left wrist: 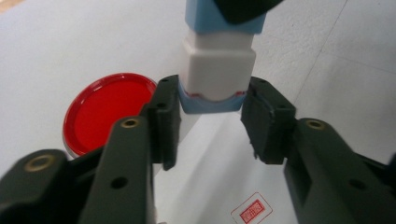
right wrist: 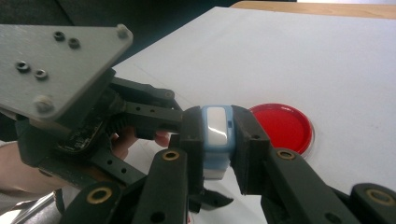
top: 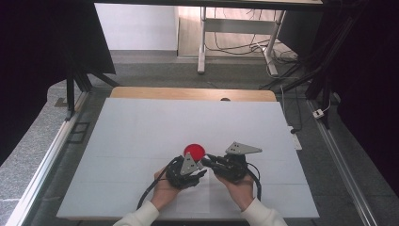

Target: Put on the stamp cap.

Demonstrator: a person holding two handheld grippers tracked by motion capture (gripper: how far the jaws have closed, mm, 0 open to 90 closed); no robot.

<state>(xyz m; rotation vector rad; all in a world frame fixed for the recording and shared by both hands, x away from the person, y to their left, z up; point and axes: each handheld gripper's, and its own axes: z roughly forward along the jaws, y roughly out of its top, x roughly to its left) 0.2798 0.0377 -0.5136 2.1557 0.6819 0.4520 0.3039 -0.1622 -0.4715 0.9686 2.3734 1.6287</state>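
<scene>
Near the middle of the bench point(top: 141, 127), a small stamp point(left wrist: 218, 70) hangs above a white sheet of paper point(left wrist: 205, 186), just beside a round red ink pad point(left wrist: 109, 109). It has a white block body with a light blue band at each end. The right tool point(right wrist: 217, 135) is clenched on its upper end, the black jaws pressing the blue part from both sides. The left tool point(left wrist: 210, 116) brackets the lower blue end; whether its left jaw touches the band I cannot tell, while a small gap shows at the right jaw, so it looks released rather than grasping.

My main worry is the lower blue piece. If it is a cap, and the left tool closes unevenly, it could slip free and fall onto the paper, smearing the clean sheet or rolling toward the ink pad. A skewed pull could also twist the stamp in the right tool's narrow grip, and the body might pivot or drop. The paper already carries one red print point(left wrist: 252, 209) close to the left tool; a dropped stamp face would likely blot beside it. With both hands crowded together in the high view, the tools could knock each other and jog the ink pad.
</scene>
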